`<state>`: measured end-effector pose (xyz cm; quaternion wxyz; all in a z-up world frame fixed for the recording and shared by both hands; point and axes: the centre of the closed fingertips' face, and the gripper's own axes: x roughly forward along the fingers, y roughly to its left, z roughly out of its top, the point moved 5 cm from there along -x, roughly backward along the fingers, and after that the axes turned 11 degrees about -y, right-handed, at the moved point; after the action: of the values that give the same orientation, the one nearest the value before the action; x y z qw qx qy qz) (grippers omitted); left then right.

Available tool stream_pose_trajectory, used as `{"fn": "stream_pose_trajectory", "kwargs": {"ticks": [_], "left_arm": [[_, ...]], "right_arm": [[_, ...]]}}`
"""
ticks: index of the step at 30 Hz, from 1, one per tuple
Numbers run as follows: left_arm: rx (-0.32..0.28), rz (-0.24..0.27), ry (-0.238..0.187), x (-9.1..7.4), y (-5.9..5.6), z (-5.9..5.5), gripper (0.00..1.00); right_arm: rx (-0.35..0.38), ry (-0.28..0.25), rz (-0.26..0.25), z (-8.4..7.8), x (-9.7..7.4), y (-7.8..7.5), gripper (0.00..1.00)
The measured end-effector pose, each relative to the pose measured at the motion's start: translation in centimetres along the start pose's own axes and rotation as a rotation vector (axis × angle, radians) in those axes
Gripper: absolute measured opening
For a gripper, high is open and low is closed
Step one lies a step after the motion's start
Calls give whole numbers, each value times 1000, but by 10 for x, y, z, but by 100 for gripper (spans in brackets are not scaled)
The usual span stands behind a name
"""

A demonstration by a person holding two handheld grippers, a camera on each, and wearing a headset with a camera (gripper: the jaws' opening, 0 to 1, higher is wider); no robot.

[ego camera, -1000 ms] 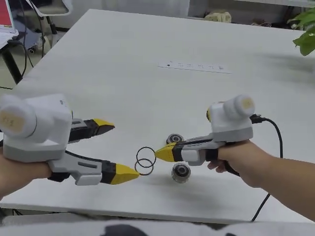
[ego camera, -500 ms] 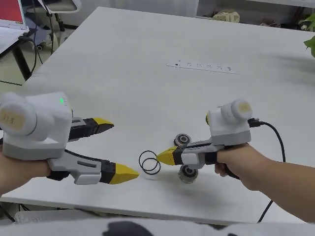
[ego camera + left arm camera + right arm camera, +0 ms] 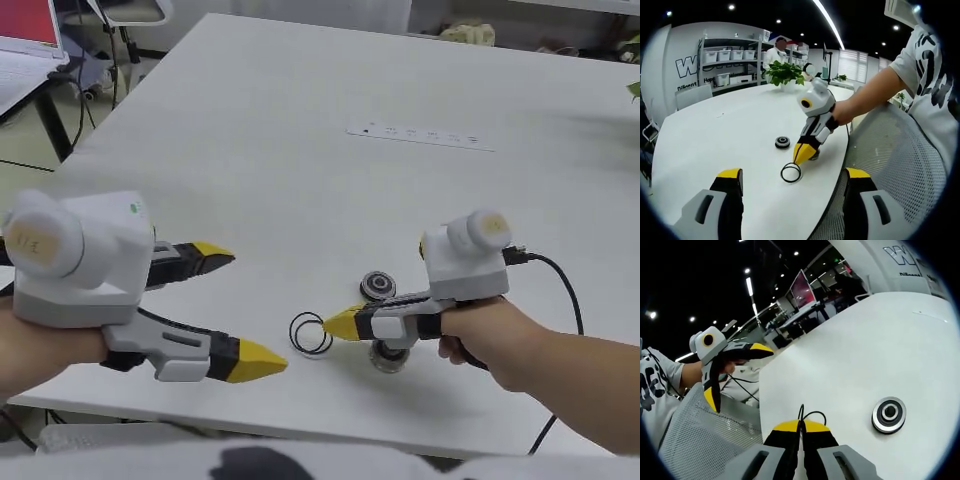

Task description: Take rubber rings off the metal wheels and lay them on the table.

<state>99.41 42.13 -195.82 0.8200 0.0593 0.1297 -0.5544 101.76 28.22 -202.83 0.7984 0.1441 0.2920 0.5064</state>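
The left gripper (image 3: 255, 310) hovers at the near edge of the white table (image 3: 300, 120), jaws spread wide and holding nothing. The right gripper (image 3: 332, 324) is closed, its tips touching two rubber rings (image 3: 309, 333) that lie flat on the table. One metal wheel (image 3: 378, 285) stands just beyond, and a second metal wheel (image 3: 388, 357) sits under that gripper.

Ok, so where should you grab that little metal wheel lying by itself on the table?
Grip the metal wheel across its outer rim, coming straight down from above. It lies flat on the table with its hub facing up, so only the round edge gives the jaws two opposite sides. The open left gripper looks free for that.
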Motion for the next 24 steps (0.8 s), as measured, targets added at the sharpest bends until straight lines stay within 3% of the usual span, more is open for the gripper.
{"fn": "stream_pose_trajectory", "kwargs": {"ticks": [24], "left_arm": [[-5, -17, 30, 1, -4, -5, 80]], "right_arm": [[25, 28, -79, -8, -2, -13, 0]]}}
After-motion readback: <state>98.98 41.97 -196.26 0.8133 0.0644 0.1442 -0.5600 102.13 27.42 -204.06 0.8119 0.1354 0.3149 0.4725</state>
